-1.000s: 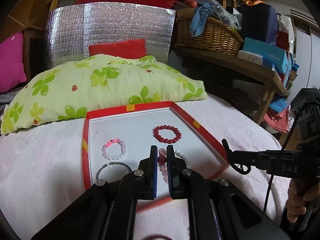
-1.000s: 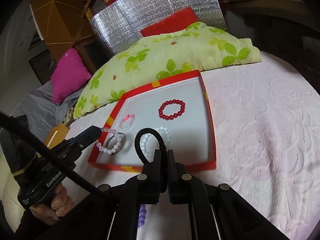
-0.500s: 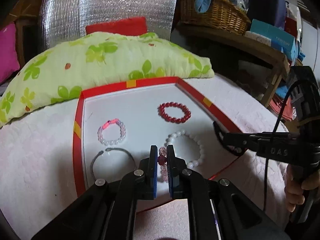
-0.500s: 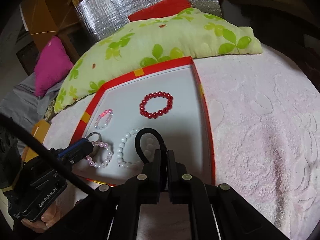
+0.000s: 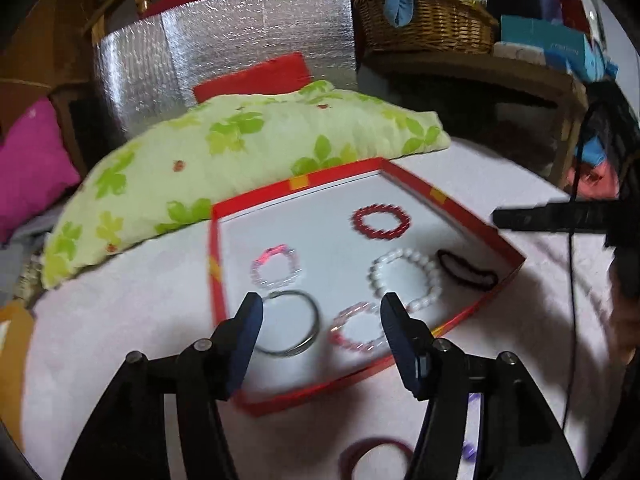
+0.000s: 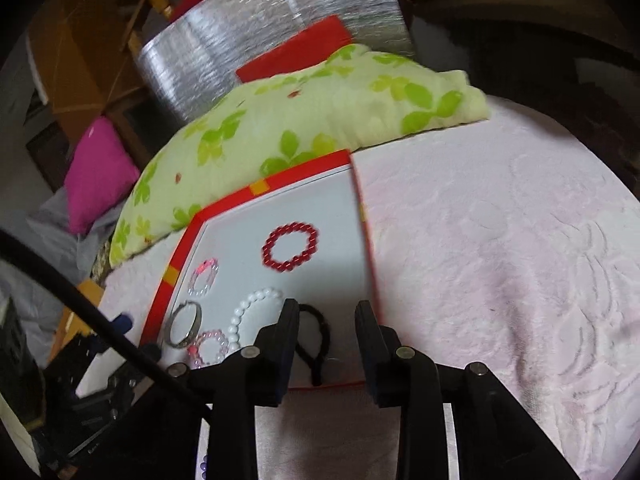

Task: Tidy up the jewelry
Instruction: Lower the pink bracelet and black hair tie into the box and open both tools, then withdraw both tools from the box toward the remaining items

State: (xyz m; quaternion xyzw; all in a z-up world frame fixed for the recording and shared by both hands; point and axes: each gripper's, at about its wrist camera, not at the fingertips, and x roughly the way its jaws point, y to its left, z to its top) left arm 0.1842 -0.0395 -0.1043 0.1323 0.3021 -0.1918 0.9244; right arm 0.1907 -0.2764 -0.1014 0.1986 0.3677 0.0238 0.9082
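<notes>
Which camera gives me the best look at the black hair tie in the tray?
Left wrist view: the black hair tie lies whole and unobstructed by the red tray's right wall. In the right wrist view the right gripper's left finger hides part of its loop.

Legible text: none could be read in either current view.
Teal box (image 5: pixel 548 46) on the shelf right of the wicker basket (image 5: pixel 430 20): faint print was present, too blurred to read.
Red tray (image 5: pixel 256 196) rim: plain yellow patches only, bearing no lettering.
</notes>
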